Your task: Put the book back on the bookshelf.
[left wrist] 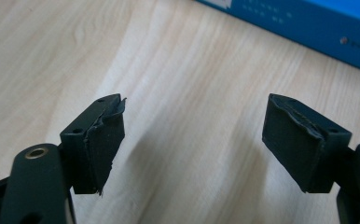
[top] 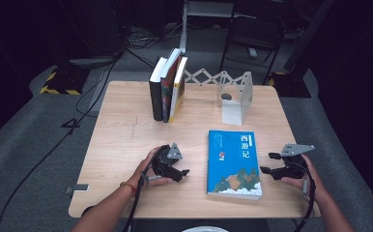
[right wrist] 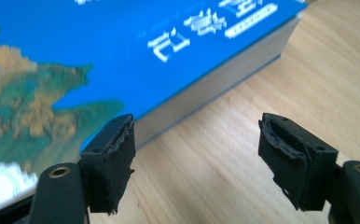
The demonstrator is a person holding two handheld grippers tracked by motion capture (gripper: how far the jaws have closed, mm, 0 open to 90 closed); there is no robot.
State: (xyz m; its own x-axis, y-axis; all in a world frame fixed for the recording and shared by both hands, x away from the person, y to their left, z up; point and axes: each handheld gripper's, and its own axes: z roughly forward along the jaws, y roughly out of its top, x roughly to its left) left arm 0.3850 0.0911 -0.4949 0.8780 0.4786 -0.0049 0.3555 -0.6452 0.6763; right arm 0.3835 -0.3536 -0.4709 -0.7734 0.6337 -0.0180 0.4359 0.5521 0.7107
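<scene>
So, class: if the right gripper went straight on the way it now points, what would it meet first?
Probably the blue book. The right gripper points at its page edge with open fingers; bare table lies between, though depth is unclear.

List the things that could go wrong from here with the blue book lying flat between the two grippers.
1. The blue book lies flat on the table; the open right gripper may struggle to get a jaw under its page edge and just push it.
2. A push could slide it toward the open left gripper.
3. Its near end lies close to the table's front edge.
</scene>
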